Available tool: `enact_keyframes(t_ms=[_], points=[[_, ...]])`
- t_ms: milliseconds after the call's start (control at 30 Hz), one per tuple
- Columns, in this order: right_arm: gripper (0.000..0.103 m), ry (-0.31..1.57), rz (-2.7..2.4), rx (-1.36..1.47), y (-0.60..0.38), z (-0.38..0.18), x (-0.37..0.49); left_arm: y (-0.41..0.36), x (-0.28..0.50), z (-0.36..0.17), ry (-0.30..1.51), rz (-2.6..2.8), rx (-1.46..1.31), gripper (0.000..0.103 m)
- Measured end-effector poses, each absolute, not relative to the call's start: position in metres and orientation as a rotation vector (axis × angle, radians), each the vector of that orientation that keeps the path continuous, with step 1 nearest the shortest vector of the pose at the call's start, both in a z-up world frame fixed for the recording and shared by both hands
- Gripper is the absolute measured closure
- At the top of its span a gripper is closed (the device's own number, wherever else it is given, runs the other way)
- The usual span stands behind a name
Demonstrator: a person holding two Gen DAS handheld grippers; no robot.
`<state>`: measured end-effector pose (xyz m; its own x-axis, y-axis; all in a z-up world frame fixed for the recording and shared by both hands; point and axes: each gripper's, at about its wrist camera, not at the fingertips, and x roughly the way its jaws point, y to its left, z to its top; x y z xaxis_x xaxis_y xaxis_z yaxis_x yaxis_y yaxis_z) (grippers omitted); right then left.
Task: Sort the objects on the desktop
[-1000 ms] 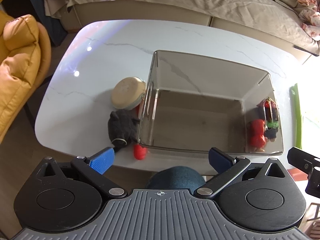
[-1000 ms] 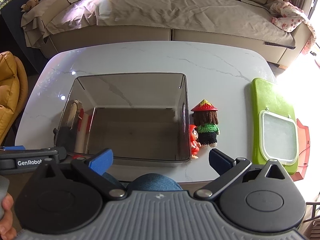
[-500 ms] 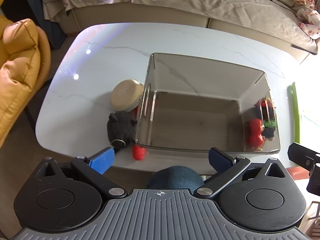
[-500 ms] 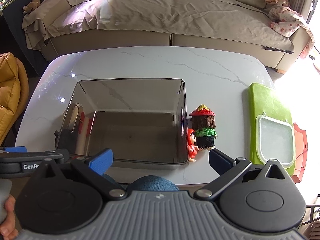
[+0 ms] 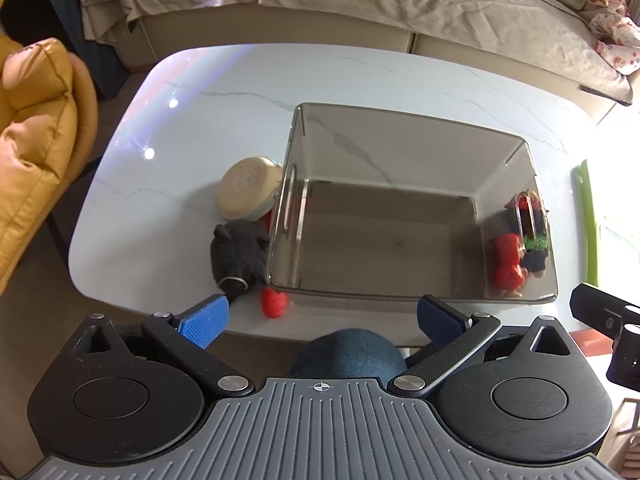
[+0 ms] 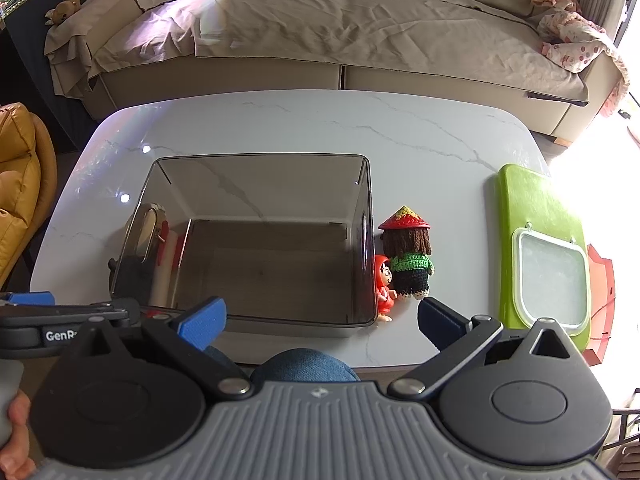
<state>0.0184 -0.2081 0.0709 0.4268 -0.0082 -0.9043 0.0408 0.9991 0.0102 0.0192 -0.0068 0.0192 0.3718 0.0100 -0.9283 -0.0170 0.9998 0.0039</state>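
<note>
A smoky clear plastic bin (image 5: 404, 216) (image 6: 256, 240) stands empty on the white marble table (image 5: 224, 92) (image 6: 400, 136). At its left lie a beige round lid-like object (image 5: 245, 188), a black knitted toy (image 5: 236, 256) and a small red piece (image 5: 274, 303). At its right stand a crocheted doll with a red hat (image 6: 407, 256) and a small red figurine (image 6: 383, 286). My left gripper (image 5: 320, 316) is open and empty, near the table's front edge. My right gripper (image 6: 320, 316) is open and empty, also at the front edge.
A green board (image 6: 540, 240) with a clear lidded container (image 6: 550, 280) lies at the table's right, an orange-red tray (image 6: 600, 300) beyond it. A draped sofa (image 6: 340, 24) is behind the table, a yellow armchair (image 5: 36, 152) at left. A knee in jeans (image 6: 304, 364) is below.
Both grippers have pulled back and up a little; the table and bin sit lower and smaller in view. Nothing on the table has moved.
</note>
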Motion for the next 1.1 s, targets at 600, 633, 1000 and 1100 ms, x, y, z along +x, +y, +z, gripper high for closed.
enact_keyframes(t_ms=[600, 633, 1000, 1100], points=[[0.000, 1.146, -0.037, 0.026, -0.209, 0.063, 0.019, -0.005, 0.020, 0.011, 1.205, 0.013, -0.010, 0.000], [0.000, 1.148, -0.038, 0.025, -0.209, 0.063, 0.019, -0.005, 0.020, 0.010, 1.207, 0.012, -0.011, 0.000], [0.000, 1.164, -0.026, 0.006, -0.215, 0.046, 0.025, 0.002, 0.028, -0.008, 1.210, -0.065, -0.027, 0.000], [0.000, 1.147, -0.004, -0.013, -0.219, 0.040, 0.028, 0.012, 0.034, -0.018, 1.208, -0.125, -0.059, 0.000]])
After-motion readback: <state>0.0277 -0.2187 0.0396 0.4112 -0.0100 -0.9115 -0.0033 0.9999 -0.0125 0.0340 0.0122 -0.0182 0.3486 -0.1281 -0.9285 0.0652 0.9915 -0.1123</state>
